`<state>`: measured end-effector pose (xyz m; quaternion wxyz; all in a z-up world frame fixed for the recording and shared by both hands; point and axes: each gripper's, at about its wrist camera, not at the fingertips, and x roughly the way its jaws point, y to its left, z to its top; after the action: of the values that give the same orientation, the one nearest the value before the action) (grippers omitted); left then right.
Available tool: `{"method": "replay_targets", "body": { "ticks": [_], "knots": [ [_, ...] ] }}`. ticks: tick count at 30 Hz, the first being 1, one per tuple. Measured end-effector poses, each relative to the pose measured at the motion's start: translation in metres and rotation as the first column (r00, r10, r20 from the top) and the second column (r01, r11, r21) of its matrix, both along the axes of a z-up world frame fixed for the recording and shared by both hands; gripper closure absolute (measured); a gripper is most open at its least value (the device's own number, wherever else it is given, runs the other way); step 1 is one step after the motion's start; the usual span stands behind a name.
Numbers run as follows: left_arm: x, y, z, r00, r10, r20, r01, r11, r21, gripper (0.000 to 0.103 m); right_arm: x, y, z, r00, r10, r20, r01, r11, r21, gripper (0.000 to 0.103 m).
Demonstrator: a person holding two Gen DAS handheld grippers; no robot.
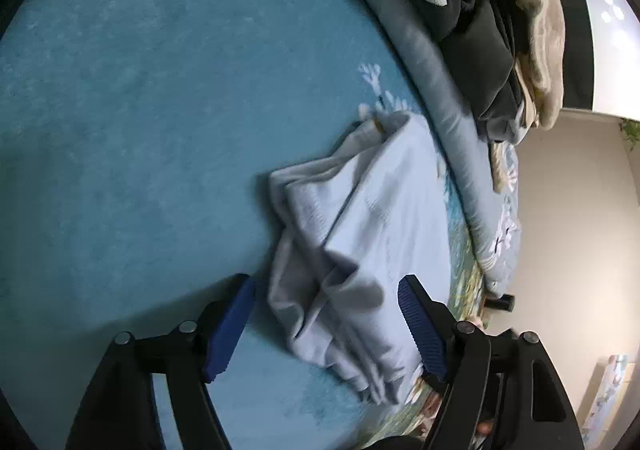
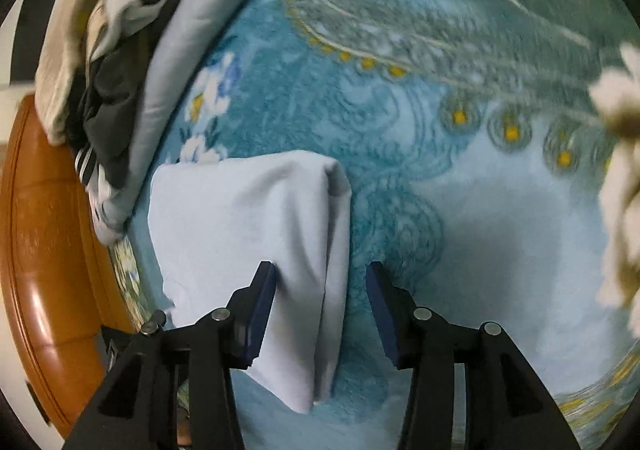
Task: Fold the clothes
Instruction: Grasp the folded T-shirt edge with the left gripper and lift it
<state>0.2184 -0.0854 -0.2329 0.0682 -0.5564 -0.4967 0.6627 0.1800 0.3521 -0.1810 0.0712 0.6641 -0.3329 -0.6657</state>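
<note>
On the bed: a pale blue garment (image 1: 360, 234) lies folded on a teal blanket (image 1: 140, 130) with a flower and swirl print.
Garment look: light blue, soft and thin. From the left wrist camera it shows several layers and bunched wrinkles at the near end. From the right wrist camera its top is smooth, with one long fold down its right side (image 2: 256, 250).
Garment place: near the bed's side edge, just beside a long grey-blue rolled quilt (image 1: 440, 90).
Left gripper (image 1: 326, 326): let go, with blue pads spread wide. The wrinkled end of the garment lies between the pads, but they do not press it.
Right gripper (image 2: 322, 306): let go too, with its pads apart. The left pad is at the garment's surface; I cannot tell if it touches. The right pad is over bare blanket.
Edges: a brown wooden bed frame (image 2: 44, 250) runs along the garment's side of the bed.
Pile: dark, tan and grey clothes (image 1: 500, 30) sit heaped behind the quilt.
Open room: a wide bare stretch of teal blanket lies on the far side from the quilt.
Fluffy thing: something cream and fuzzy (image 2: 620, 190) sits blurred at the right rim of the right wrist camera.
</note>
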Motion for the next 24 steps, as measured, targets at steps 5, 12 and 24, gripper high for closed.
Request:
{"method": "replay_targets", "body": {
  "ticks": [5, 12, 24],
  "knots": [
    [-0.007, 0.011, -0.004, 0.999, 0.042, 0.016, -0.042, 0.999, -0.003, 0.076, 0.006, -0.007, -0.001, 0.998, -0.067, 0.001, 0.067, 0.997, -0.038, 0.089],
    [0.015, 0.037, 0.0, 0.999, 0.035, 0.012, -0.036, 0.999, 0.034, 0.095, -0.016, -0.013, 0.028, 0.994, 0.078, -0.081, -0.073, 0.996, 0.058, 0.097],
    [0.012, 0.024, 0.023, 0.994, -0.074, -0.075, 0.067, 0.994, -0.085, 0.036, -0.03, 0.007, 0.038, 0.976, 0.171, -0.137, -0.157, 0.982, 0.106, 0.09]
  ]
}}
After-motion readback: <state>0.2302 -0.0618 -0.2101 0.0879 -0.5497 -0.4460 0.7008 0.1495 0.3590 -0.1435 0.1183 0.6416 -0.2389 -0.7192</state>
